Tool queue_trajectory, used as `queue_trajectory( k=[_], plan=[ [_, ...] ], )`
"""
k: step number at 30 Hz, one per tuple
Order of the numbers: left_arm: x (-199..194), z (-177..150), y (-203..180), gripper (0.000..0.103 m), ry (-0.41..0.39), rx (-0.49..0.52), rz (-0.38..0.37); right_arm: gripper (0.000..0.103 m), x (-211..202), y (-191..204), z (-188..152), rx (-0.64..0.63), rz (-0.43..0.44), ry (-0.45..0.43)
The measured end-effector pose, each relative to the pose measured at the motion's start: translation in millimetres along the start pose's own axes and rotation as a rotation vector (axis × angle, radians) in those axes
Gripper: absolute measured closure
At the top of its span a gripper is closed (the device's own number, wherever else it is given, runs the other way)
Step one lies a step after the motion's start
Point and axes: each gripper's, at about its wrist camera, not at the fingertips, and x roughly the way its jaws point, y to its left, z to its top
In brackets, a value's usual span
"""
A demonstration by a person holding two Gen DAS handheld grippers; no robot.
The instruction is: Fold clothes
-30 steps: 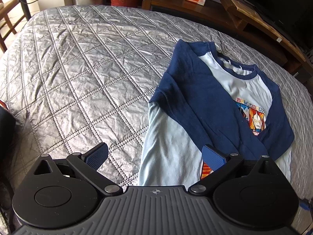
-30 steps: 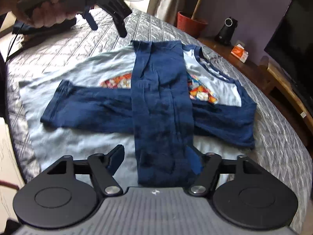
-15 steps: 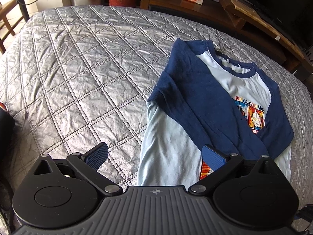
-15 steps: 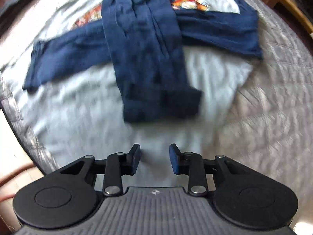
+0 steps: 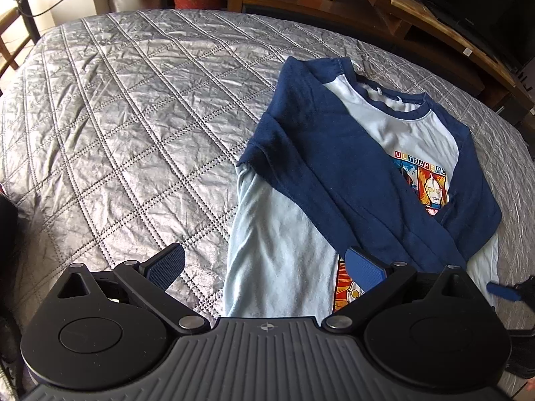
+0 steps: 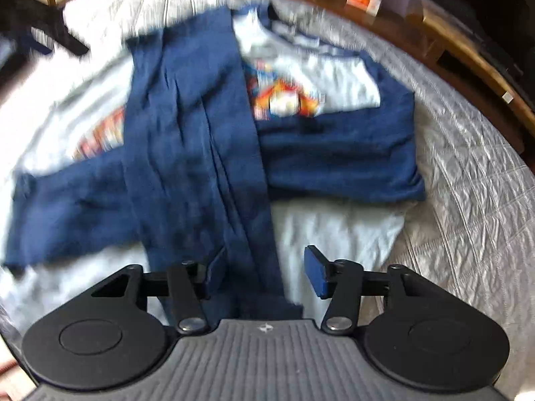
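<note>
I am holding the left gripper (image 5: 264, 267) spread wide over the shirt (image 5: 334, 173), gripping nothing; its right pad is sitting above the navy sleeve (image 5: 341, 180), its left pad above the quilted bedspread (image 5: 133, 117). The shirt is lying flat ahead and to the right of this gripper, both sleeves folded across the chest. The right gripper (image 6: 264, 274) is partway apart and its jaws are opening. The end of the other navy sleeve (image 6: 200, 153) is lying between the pads; I am seeing neither pad pressing it. That view is blurring.
</note>
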Motion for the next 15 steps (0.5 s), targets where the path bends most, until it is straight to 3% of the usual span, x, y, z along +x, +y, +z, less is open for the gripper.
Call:
queue_trajectory(
  k=[5, 8, 12, 15],
  plan=[
    [-2, -1, 0, 0.000, -0.005, 0.004, -0.004, 0.059, -15, -13, -33, 0.025, 0.056, 0.126],
    [-1, -2, 0, 0.000, -0.002, 0.007, 0.000, 0.056, -27, -13, -56, -0.001, 0.030, 0.185],
    [0, -4, -2, 0.000, 0.001, 0.022, 0.002, 0.056, -50, -18, -69, 0.043, -0.039, 0.100],
    [1, -6, -4, 0.000, 0.003, 0.033, 0.001, 0.045, -61, -10, -59, 0.070, -0.034, -0.028]
  ],
)
